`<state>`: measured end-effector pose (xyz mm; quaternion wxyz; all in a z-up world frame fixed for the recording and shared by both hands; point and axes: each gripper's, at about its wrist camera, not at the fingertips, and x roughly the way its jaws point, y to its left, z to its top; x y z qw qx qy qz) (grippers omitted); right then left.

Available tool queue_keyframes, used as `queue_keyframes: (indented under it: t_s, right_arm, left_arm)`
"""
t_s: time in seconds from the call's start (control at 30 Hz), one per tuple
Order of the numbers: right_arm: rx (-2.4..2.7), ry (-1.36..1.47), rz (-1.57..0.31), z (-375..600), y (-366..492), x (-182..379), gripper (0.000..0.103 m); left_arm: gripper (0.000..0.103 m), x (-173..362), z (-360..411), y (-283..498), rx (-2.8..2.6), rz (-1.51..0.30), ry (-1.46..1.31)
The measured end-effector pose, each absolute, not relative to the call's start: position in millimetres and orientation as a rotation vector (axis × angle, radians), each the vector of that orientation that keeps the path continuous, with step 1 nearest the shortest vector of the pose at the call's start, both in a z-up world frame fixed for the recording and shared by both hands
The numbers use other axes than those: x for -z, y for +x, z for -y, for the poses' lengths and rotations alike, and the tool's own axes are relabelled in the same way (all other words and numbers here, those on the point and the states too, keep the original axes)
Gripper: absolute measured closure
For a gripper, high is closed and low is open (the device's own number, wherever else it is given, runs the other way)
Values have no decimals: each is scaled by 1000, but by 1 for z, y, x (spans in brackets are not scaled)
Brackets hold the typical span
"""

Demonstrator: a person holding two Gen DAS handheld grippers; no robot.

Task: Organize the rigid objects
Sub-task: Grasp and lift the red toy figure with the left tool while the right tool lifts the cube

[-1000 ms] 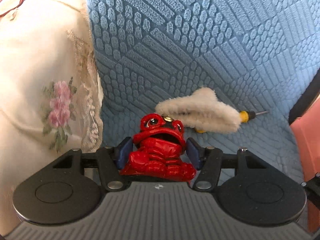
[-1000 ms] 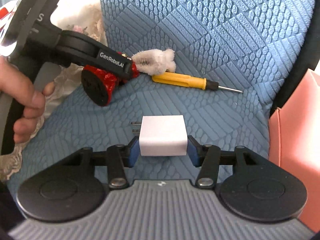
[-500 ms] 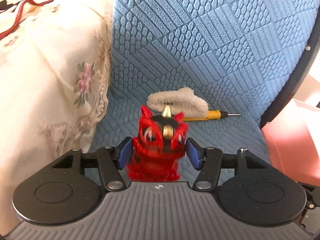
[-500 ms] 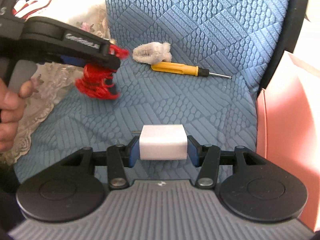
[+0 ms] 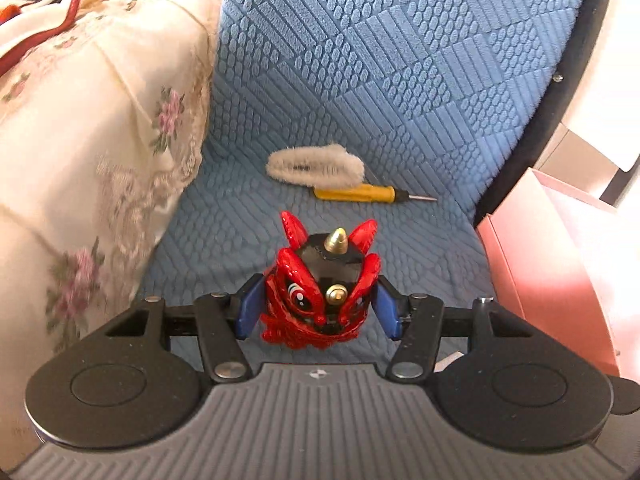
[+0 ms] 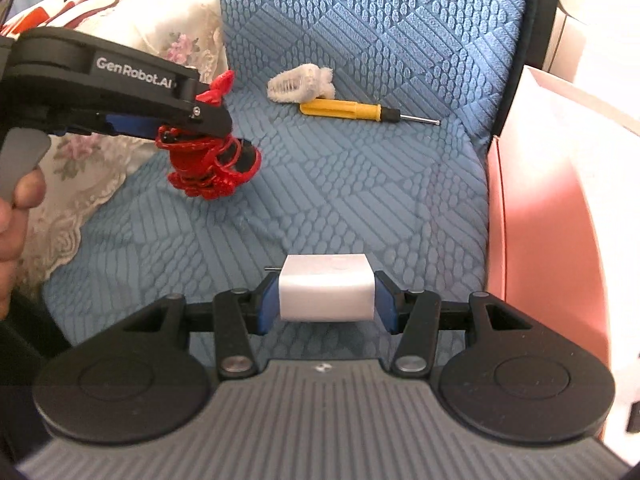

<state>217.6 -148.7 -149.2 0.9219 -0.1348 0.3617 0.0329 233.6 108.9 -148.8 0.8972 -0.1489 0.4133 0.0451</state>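
Above the blue quilted seat cushion [image 6: 360, 184], your left tool [image 5: 318, 312] clamps the red lion figurine [image 5: 322, 300] between its blue pads, pressing on both of its sides; from the right wrist view the figurine [image 6: 208, 164] hangs clear of the cushion, tipped so its black base faces the right of the picture, and your hand [image 6: 16, 216] shows at the left edge around the tool's handle. Your right tool [image 6: 326, 300] grips the white charger block [image 6: 326, 290] squarely, pads flat against its two sides, with a metal prong poking out on its left. Further back on the cushion lies the yellow screwdriver [image 6: 348, 110], its thin metal tip pointing to the right, and the fluffy white hair clip [image 6: 300, 80] sits touching its handle end. A cream floral lace cloth [image 5: 80, 160] drapes down along the cushion's left side, and a pink box [image 6: 548, 240] stands against its right edge, close to your right tool
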Motion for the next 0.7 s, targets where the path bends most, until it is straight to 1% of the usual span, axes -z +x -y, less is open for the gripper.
queue_keyframes:
  t_s: [0.3, 0.67, 0.7]
  right_arm:
    - [-81, -318, -746, 141, 191, 157, 50]
    - [-123, -240, -813, 153, 184, 159, 49]
    - [-124, -229, -808, 154, 184, 158, 50]
  left_arm:
    - [40, 157, -88, 193, -72, -883, -339]
    - [40, 170, -70, 166, -108, -918, -356]
    - [40, 170, -69, 165, -112, -916, -357]
